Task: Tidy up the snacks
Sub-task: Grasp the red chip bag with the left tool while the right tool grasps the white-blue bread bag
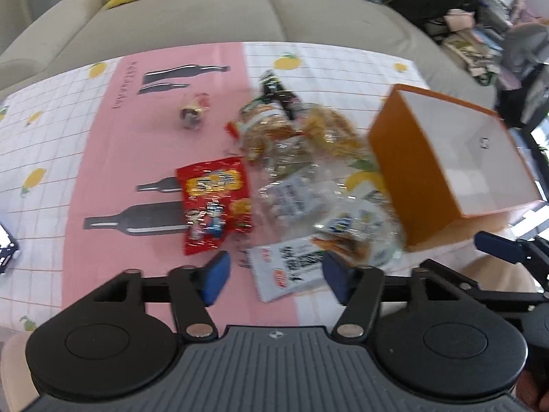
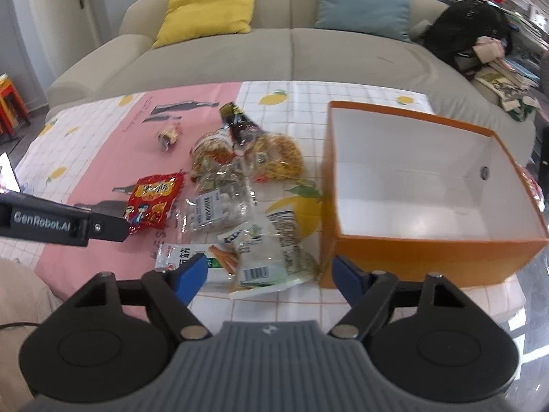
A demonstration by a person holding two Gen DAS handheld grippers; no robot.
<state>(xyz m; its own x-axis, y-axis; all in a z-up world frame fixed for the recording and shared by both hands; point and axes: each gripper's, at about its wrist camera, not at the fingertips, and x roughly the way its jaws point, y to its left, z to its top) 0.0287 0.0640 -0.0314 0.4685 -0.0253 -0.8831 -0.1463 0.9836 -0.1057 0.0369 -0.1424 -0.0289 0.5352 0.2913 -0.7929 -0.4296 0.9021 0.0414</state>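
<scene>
Both grippers are hanging over the near edge of the snack pile, so the step in hand looks like the first pick: nothing is lying in the orange box yet, and its white inside is showing bare.

The left gripper is standing with its jaws apart, nothing between the pads; the white packet is lying on the cloth just beyond them. The right gripper is likewise standing with jaws apart and holding nothing, with the pale bag lying just ahead of its fingertips and the box wall just beside its right finger.

The next move is probably calling for one gripper to be lowered onto a near packet, closed on a crinkled edge, and carried over the box rim. The overlapping clear wrappers may be dragging a neighbour along.

Counting: one box, two grippers. The snacks are sitting on the pink and checked cloth left of the box: one red bag, one small candy lying well apart, one dark packet, and roughly five or six clear or white packets overlapping in the heap; blur is making an exact count uncertain.
</scene>
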